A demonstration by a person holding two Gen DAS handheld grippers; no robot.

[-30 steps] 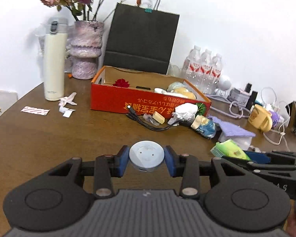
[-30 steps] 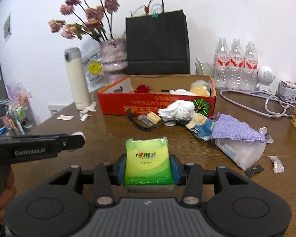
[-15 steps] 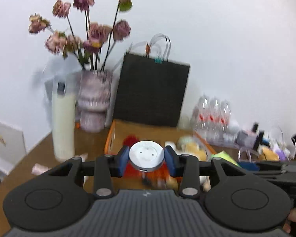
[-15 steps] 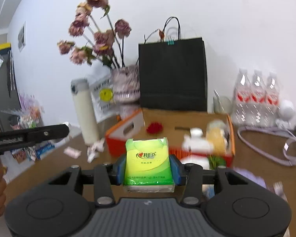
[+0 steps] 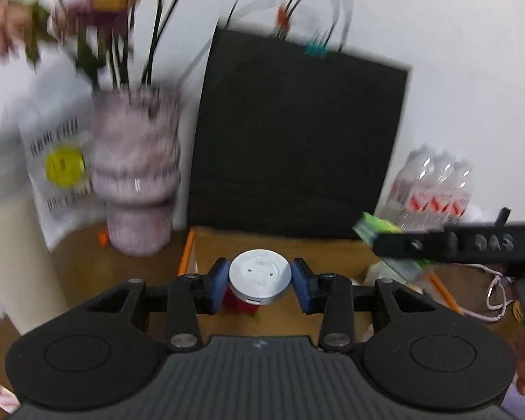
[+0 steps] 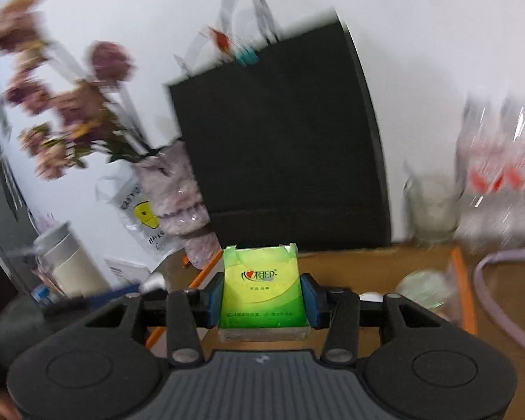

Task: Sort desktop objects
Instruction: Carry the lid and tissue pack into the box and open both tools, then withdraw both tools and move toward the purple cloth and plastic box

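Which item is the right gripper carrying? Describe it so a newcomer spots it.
Find the tall black paper bag against the white wall; the orange cardboard box sits in front of it. Held over the box's near side is a green tissue pack, flat, bright green-yellow, with a red heart logo.

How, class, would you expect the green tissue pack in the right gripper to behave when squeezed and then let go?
The tissue pack looks soft, so it probably gives under the blue pads instead of slipping. Its wrapper looks glossy, so a looser grip might let it slide. Flat and boxy, it should land in the box without rolling.
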